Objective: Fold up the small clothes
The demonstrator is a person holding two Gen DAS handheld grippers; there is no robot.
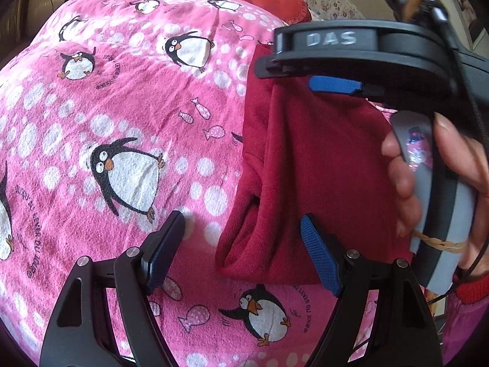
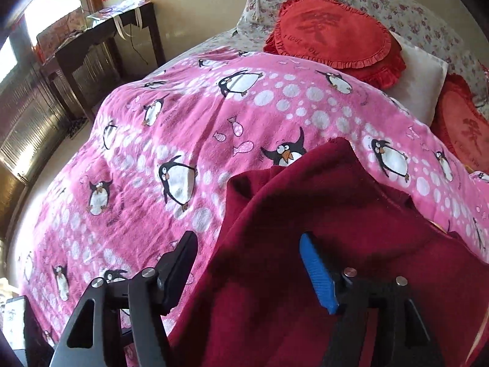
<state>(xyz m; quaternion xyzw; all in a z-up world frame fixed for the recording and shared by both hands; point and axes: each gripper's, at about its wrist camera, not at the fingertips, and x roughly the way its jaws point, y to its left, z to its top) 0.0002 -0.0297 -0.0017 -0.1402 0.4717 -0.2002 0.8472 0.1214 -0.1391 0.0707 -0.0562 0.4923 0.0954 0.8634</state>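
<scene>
My left tongs (image 1: 243, 250) were spread wide, nothing between them, and just ahead of them to the right lay the dark red garment (image 1: 305, 177) on the pink penguin blanket (image 1: 122, 107) that covered the bed. My right tongs (image 2: 249, 270) were spread too, hovering right over the same cloth, which filled the space beneath and beyond them. It looked a soft, light knit, limp and a bit fuzzy, so I judged it would sag and drag on the blanket, not slide. The rolled hem (image 1: 244, 263) nearest my left tongs seemed the best place to pinch. Left of both tongs the blanket lay open; far ahead sat the red frilled cushion (image 2: 333, 33).
</scene>
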